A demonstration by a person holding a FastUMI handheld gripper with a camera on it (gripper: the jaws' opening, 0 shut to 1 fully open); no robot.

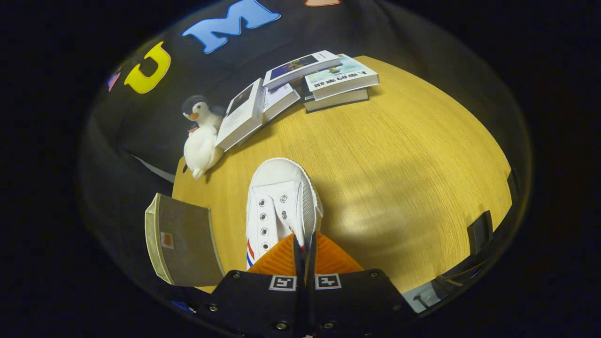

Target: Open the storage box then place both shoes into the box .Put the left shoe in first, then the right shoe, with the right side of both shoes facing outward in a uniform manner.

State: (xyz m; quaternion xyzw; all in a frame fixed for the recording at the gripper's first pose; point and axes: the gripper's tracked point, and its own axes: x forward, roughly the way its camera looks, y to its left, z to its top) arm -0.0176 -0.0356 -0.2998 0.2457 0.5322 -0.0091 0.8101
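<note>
Above the wooden table [399, 155], gripper [304, 246] holds white shoe [281, 202].
Fingers pinched nearly together on its collar edge; storage box [183, 239] just left, plush penguin [202, 138] and books [300, 89] beyond.

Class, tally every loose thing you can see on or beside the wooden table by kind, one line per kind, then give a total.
Shoe: 1, a white sneaker clamped between the gripper fingers
Books: 5, all in the pile of books beyond the shoe
Toy penguin: 1
Storage box: 1
Total: 8
</note>
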